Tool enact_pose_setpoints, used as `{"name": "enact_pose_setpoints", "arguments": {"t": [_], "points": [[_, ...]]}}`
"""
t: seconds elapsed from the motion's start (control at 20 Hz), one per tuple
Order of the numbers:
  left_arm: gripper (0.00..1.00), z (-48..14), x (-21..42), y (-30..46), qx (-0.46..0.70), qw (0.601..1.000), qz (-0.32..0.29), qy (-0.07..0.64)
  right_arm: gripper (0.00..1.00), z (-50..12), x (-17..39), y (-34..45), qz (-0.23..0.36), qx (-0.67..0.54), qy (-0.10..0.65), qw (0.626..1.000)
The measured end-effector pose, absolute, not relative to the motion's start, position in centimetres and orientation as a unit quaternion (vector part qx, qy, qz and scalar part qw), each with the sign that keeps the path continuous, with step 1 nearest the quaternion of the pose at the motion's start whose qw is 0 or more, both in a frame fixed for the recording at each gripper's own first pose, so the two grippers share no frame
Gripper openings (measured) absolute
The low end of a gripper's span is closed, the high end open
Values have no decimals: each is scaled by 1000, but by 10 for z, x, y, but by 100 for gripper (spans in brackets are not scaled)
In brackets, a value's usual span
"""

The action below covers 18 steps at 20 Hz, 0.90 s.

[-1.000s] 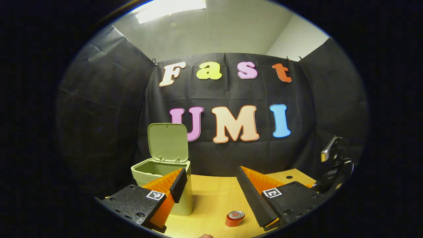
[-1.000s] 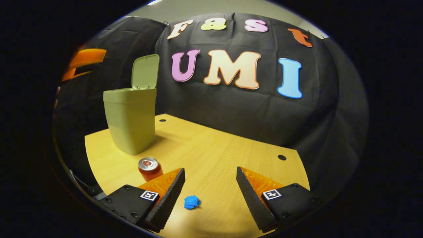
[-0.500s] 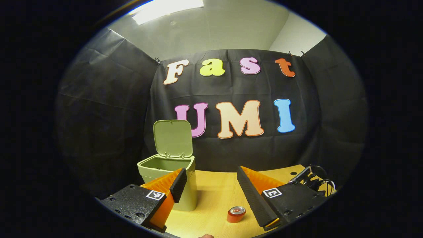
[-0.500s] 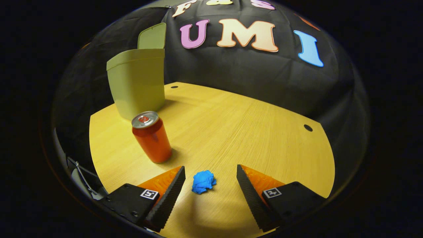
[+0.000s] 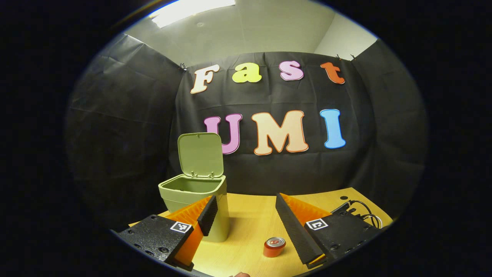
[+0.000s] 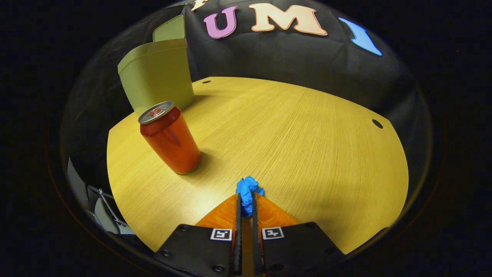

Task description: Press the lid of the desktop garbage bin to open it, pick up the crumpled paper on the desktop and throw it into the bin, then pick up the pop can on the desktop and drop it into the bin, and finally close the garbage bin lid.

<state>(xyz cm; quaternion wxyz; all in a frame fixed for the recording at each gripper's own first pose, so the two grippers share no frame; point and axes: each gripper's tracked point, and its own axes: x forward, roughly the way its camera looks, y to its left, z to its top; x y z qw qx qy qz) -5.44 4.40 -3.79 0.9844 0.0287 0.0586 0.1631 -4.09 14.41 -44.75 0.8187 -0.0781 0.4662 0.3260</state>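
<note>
The green garbage bin (image 5: pixel 194 194) stands on the wooden table with its lid (image 5: pixel 200 154) tipped up and back. In the right gripper view the bin (image 6: pixel 155 75) is at the far left, and the red pop can (image 6: pixel 169 138) stands upright in front of it. My right gripper (image 6: pixel 246 200) is shut on the blue crumpled paper (image 6: pixel 248 188), low over the table; the paper bulges out past the fingertips. My left gripper (image 5: pixel 246 209) hovers open and holds nothing, with the bin behind its left finger and the can (image 5: pixel 273 246) between its fingers, farther off.
The wooden table (image 6: pixel 300 127) has small round holes near its far edge. Black cloth walls close it in behind and at the sides. A black cable (image 5: pixel 363 215) lies at the table's right edge in the left gripper view. A metal frame (image 6: pixel 103 207) sits below the table's left edge.
My right gripper has dropped toward the table and shut on the blue paper, which lay between its open fingers before. The left gripper has drifted slightly and stays open.
</note>
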Motion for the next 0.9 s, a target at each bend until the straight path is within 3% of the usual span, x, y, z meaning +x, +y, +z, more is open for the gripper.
{"name": "enact_pose_setpoints", "arguments": {"t": [0.1,0.55,0.75,0.8,0.9], "points": [[92,-45,-39,53,22,987,144,64,8,-416,-22,150,313,-67,422,848],[92,-48,-5,88,6,993,101,56,8,-268,58,194,282,-5,291,914],[92,-52,1,107,1,994,94,58,8,-204,85,224,287,10,229,930],[96,-53,1,112,1,994,95,59,8,-189,91,235,290,14,214,933],[92,-55,-1,126,3,993,98,62,8,-164,101,257,300,23,189,935]]}}
